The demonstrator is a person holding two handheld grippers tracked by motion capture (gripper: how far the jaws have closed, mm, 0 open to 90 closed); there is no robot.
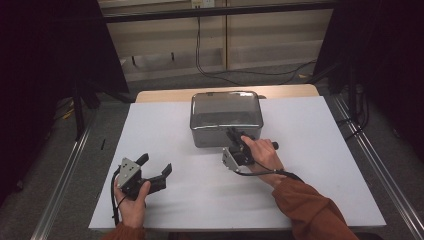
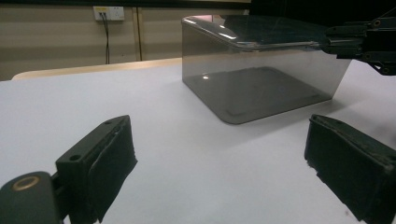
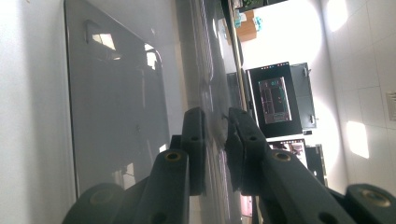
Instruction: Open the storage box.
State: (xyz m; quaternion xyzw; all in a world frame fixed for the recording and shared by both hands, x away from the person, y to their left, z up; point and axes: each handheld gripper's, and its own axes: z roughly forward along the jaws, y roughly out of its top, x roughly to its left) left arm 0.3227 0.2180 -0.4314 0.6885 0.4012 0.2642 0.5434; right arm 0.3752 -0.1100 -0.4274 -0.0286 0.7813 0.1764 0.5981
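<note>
views: our right claw view shows its jaws pinched on the bin's near wall edge, while our left claw view shows the smoky see-through bin from the side | pose: left claw wide, holding nothing, low over the counter; right hand level | bin: mid-counter, upright

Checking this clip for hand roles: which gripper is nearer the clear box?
Right. The right gripper is shut on the near wall of the clear box; the left gripper sits open on the table, well off to the box's near left.
</note>
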